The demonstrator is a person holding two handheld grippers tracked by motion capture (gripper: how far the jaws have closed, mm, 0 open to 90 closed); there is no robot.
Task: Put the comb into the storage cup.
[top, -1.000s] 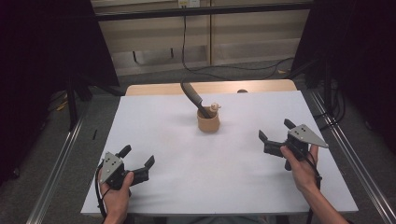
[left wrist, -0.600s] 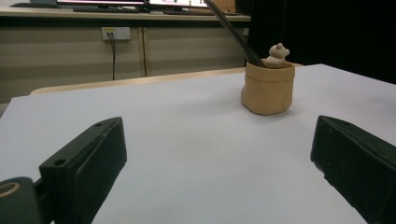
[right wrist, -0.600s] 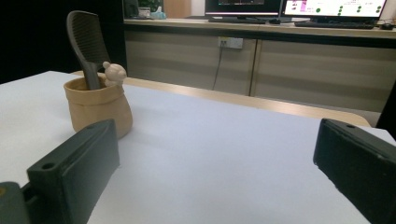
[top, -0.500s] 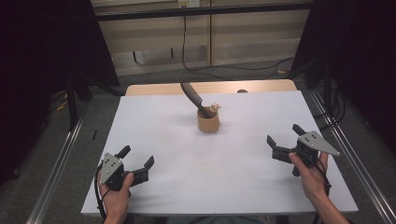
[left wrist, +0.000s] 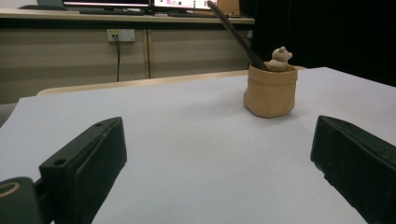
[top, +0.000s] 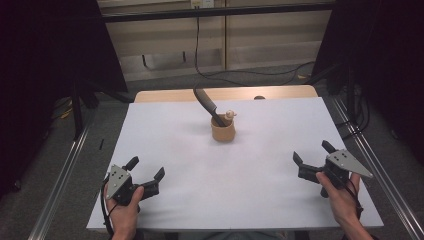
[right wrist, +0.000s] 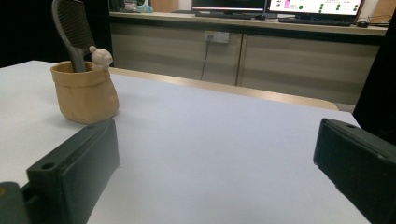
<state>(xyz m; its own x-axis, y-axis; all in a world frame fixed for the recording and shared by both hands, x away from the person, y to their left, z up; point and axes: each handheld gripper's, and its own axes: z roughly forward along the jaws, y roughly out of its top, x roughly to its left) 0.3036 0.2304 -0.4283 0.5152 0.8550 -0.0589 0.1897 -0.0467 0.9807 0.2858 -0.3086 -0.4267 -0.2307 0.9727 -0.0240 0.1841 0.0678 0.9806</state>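
Note:
A tan bag-shaped pot (top: pixel 223 131) stands near the middle back of the white table (top: pixel 240 175). A dark long-handled tool (top: pixel 205 104) leans out of it to the left, and a small pale bear figure (top: pixel 230 116) sits at its rim. The same pot (left wrist: pixel 271 89) appears ahead in the left gripper view and as pot (right wrist: pixel 85 92) in the right gripper view. My left gripper (top: pixel 146 167) rests at the front left, open and holding nothing. At the front right my right gripper (top: pixel 313 152) is open too, with nothing between its jaws. Both are far from the pot.
A wooden table edge (top: pixel 225 93) shows behind the white surface. Metal rails (top: pixel 65 170) run along both sides of the table. Cables (top: pixel 235 72) lie on the floor at the back. Cabinets and monitors (right wrist: pixel 280 7) stand beyond.
My right gripper has drawn back toward the front right edge of the table and lowered. The left gripper has stayed in place.

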